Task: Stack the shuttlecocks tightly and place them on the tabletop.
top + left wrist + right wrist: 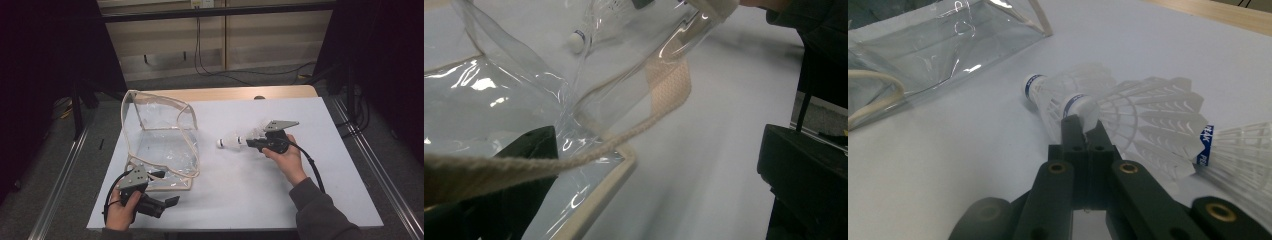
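Left hand (121,209) rests at the near edge of the white worktop (260,190), its left tool (159,175) level and pointing at the clear bag's (160,135) near corner; the bag's cream cord (499,170) crosses its black jaws, and their gap cannot be judged. Right hand (286,159) reaches in from the right. Right tool (248,142) is clamped on a white shuttlecock (1128,117), beside two others, right of the bag.

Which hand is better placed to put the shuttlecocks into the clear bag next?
The right, probably. Its gripper is shut on the shuttlecocks, beside the clear bag. The left gripper is at the bag's near edge, seemingly holding it open.
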Action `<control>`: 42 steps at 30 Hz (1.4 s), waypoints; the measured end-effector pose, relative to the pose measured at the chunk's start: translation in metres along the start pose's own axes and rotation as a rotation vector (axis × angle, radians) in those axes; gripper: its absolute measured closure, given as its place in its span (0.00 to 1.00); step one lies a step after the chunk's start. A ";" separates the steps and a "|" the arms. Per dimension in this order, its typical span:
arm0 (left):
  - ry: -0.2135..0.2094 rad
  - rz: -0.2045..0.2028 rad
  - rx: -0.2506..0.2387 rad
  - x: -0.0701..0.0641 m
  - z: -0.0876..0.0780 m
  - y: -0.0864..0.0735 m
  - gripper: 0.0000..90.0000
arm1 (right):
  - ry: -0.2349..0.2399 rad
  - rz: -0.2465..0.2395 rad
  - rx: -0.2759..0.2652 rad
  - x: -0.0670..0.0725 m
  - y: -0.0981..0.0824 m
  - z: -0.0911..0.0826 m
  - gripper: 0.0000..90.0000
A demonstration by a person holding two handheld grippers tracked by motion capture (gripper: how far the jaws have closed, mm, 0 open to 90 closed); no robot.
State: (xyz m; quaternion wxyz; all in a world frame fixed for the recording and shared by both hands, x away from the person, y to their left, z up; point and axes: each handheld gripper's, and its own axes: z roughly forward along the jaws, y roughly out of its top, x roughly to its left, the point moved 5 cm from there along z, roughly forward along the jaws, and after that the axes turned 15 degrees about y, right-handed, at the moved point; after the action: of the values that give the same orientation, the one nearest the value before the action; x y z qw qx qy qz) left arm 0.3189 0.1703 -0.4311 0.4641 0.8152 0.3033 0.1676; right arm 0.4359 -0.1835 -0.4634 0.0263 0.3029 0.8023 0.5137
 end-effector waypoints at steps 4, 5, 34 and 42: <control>0.000 0.000 0.000 0.000 0.000 0.000 0.04 | -0.004 -0.007 0.005 0.000 0.000 0.001 1.00; 0.000 -0.001 0.000 0.000 0.000 0.000 0.04 | -0.005 -0.007 0.006 0.000 0.000 0.001 1.00; -0.001 0.003 0.002 0.000 0.000 0.000 0.04 | 0.001 -0.014 -0.009 0.003 0.003 0.008 1.00; -0.004 0.004 0.002 0.000 0.000 0.000 0.04 | 0.007 -0.007 0.000 0.001 0.002 0.011 1.00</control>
State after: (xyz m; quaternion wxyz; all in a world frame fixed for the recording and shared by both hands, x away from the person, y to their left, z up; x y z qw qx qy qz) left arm 0.3188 0.1698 -0.4316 0.4635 0.8166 0.3010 0.1667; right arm 0.4396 -0.1732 -0.4662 0.0252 0.2984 0.8033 0.5149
